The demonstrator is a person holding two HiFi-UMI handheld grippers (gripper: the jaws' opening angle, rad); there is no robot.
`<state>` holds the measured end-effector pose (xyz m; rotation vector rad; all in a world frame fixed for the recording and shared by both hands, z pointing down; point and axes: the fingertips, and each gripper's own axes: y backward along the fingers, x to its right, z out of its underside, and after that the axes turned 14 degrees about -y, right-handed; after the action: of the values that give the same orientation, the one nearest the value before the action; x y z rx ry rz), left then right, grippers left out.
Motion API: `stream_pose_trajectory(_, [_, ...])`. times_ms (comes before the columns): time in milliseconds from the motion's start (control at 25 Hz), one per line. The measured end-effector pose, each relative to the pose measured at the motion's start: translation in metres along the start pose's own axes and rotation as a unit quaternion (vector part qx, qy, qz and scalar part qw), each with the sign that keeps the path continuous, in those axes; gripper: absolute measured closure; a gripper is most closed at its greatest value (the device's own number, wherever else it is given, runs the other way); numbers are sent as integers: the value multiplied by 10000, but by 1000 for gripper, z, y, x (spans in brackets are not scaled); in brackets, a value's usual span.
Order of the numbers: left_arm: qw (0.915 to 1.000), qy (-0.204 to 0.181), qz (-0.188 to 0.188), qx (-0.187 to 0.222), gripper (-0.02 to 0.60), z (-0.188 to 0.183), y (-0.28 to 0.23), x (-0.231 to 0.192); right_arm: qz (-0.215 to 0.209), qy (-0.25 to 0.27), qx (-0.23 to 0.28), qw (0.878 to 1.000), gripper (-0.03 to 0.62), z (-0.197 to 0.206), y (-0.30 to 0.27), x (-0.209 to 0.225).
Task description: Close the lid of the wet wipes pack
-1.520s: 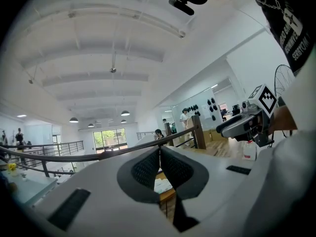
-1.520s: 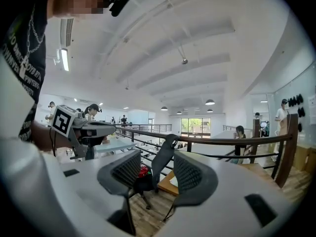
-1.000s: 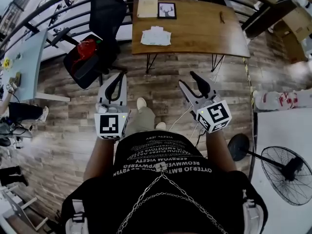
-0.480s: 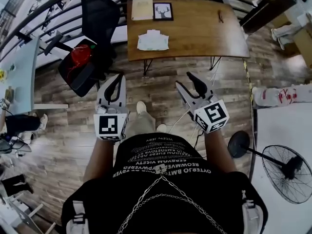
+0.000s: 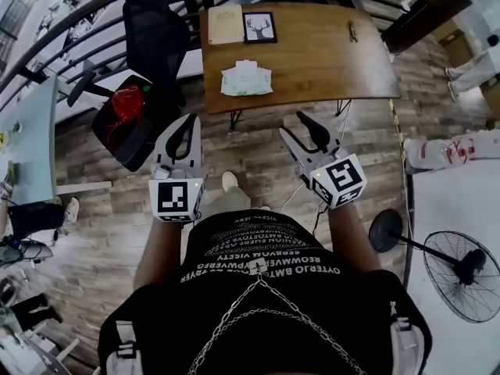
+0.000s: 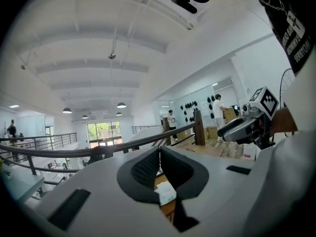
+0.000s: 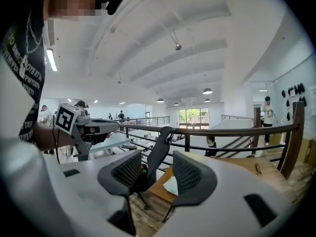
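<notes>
The wet wipes pack (image 5: pixel 246 80) lies on the brown wooden table (image 5: pixel 328 61), pale green and white, near the table's front left edge. It is too small to tell how its lid stands. Both grippers hang over the wooden floor, well short of the table. My left gripper (image 5: pixel 193 120) is shut with nothing in it, its tips touching. My right gripper (image 5: pixel 292 123) is open and empty. In the left gripper view the pack (image 6: pixel 167 191) shows below the closed left gripper (image 6: pixel 159 152). In the right gripper view the pack (image 7: pixel 171 185) appears behind the gap of the right gripper (image 7: pixel 157 169).
A black office chair (image 5: pixel 152 22) and a dark seat holding something red (image 5: pixel 129 104) stand left of the table. A framed deer picture (image 5: pixel 259 26) and a tan pad (image 5: pixel 225 23) lie at the table's far side. A floor fan (image 5: pixel 461 276) stands at the right. A railing runs behind the table.
The person has stepped toward the table, carrying both grippers along. The table and the pack sit slightly nearer in the head view. Neither gripper's jaws have visibly changed.
</notes>
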<state>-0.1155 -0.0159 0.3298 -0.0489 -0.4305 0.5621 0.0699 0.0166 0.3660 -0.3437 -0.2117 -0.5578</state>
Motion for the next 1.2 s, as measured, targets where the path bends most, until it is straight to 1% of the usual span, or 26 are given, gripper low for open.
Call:
stream_pose_trajectory(400, [9998,72,36,175,551,15,-36,-53,188,89,-25,9998,393,-19,-50,0])
stream_pose_trajectory(600, [9994,209,62,279,551,23,-50,-78,235,142,-116,9996,395,-25,-71,-9])
stream_pose_trajectory(760, [9989,219,239,329,551,30,-56,-83,339,97,-81,9993,395,-27,-79,-14])
stream_pose_trajectory(960, [9984,266,397,295,551,38,-58,-86,588,1,31,9983,395,-33,-80,-8])
stream_pose_trajectory(1200, [9973,293,605,305,551,41,-58,-78,646,-63,45,9979,395,-36,-80,-6])
